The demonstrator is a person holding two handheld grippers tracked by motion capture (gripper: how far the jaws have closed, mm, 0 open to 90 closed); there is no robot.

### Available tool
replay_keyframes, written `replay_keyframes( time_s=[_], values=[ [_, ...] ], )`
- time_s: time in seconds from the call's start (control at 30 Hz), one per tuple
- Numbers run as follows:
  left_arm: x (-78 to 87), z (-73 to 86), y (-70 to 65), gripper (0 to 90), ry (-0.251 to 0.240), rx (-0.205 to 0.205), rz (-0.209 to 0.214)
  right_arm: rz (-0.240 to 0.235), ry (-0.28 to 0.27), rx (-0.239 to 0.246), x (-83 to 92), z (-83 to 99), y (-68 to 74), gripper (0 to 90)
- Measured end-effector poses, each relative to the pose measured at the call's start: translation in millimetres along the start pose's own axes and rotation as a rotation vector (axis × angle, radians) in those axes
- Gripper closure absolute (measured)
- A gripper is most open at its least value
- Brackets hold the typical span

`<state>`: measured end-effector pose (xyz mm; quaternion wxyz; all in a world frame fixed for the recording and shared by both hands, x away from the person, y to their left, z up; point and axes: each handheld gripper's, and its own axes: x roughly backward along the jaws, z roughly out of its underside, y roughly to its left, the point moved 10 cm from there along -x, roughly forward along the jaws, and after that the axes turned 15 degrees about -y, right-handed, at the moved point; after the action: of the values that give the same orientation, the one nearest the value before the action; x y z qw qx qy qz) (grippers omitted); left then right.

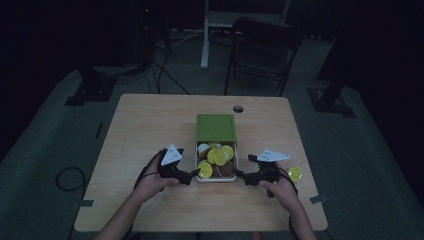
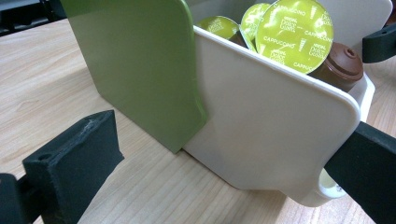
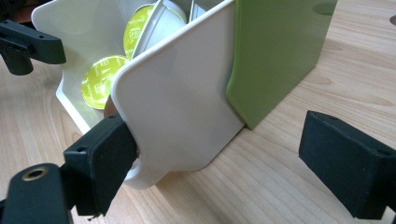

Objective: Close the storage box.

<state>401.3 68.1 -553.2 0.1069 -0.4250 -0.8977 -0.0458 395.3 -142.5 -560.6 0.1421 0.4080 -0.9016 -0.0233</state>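
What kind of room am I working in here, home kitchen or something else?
Probably a lab or studio rather than a kitchen: a dim room with a lone wooden table, a folding chair behind it, and cables on the carpeted floor.

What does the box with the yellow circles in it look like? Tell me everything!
The box looks like smooth plastic: a white drawer pulled partway out of a green sleeve, toward the person. It sits flat near the middle of the wooden table. Inside lie coffee pods with yellow-green foil lids reading "Cappuccino", plus brown ones. The left gripper and right gripper sit open at the drawer's two front corners, one jaw of each against the front wall.
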Motion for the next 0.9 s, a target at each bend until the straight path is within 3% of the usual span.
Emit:
replay_keyframes(
  time_s=[0.9],
  values=[
    [-11.6,-8.6,16.9,0.1,0.003,0.002,-0.026,0.035,0.006,-0.007,-10.2,-9.7,-12.9,11.3]
  ],
)
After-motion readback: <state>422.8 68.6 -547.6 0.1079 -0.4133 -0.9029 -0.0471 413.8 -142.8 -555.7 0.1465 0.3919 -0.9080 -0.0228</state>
